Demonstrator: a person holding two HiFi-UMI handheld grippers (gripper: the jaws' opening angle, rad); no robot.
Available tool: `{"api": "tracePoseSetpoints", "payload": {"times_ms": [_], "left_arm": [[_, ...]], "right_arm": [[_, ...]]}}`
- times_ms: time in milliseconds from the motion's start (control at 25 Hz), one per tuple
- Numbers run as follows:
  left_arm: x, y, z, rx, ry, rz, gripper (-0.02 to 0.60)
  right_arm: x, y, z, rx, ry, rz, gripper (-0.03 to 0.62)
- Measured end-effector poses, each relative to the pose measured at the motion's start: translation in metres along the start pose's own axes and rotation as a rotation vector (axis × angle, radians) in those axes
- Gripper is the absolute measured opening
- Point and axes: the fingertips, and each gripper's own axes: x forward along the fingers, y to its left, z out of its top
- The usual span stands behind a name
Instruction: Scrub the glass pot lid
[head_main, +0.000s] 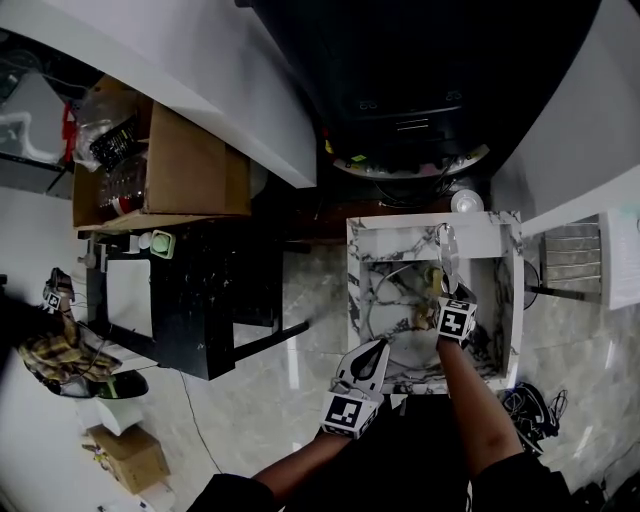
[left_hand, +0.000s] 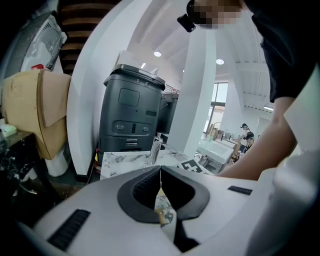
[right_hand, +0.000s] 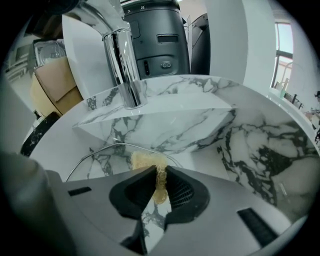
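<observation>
The glass pot lid (head_main: 392, 312) lies in the marble sink (head_main: 356, 262), its thin metal rim (right_hand: 90, 154) arching in front of the right gripper. My right gripper (head_main: 443, 292) is inside the basin over the lid's right side, shut on a yellow scrubber (right_hand: 146, 162) that presses against the glass. My left gripper (head_main: 381, 346) sits at the sink's front left, jaws closed on the lid's near edge; in the left gripper view a thin sliver of glass (left_hand: 163, 205) shows between the closed pads of that gripper (left_hand: 160, 172).
A chrome faucet (right_hand: 124, 70) stands at the back of the sink. A dark grey machine (left_hand: 132, 115) sits behind it. To the left are a black table (head_main: 190, 300) and a cardboard box (head_main: 175, 170). Cables (head_main: 525, 402) lie on the floor at the right.
</observation>
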Motion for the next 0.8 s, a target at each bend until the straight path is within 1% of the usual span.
{"api": "tracePoseSetpoints", "payload": {"times_ms": [120,240,400,600,680,800], "left_arm": [[0.003,-0.013,0.003,0.004,-0.015,-0.007,0.017],[0.002,-0.021,0.001,0.006,-0.013,-0.005,0.017],[-0.003,-0.022,-0.005,0.004,-0.021,0.006,0.018],[-0.011,-0.021,-0.010,-0.003,-0.023,0.023,0.018],[-0.012,-0.022,-0.011,-0.010,-0.029,0.024,0.017],[-0.013,-0.024,-0.016,-0.011,-0.016,0.018,0.017]], "right_arm": [[-0.004,-0.008,-0.003,0.001,0.003,-0.003,0.063],[-0.007,-0.015,-0.004,-0.016,0.003,-0.008,0.063],[-0.010,-0.025,-0.010,-0.062,0.007,-0.019,0.063],[-0.017,-0.029,-0.014,-0.087,0.032,-0.017,0.063],[-0.017,-0.031,-0.014,-0.099,0.038,-0.014,0.063],[-0.018,-0.032,-0.017,-0.115,0.055,-0.013,0.063]]}}
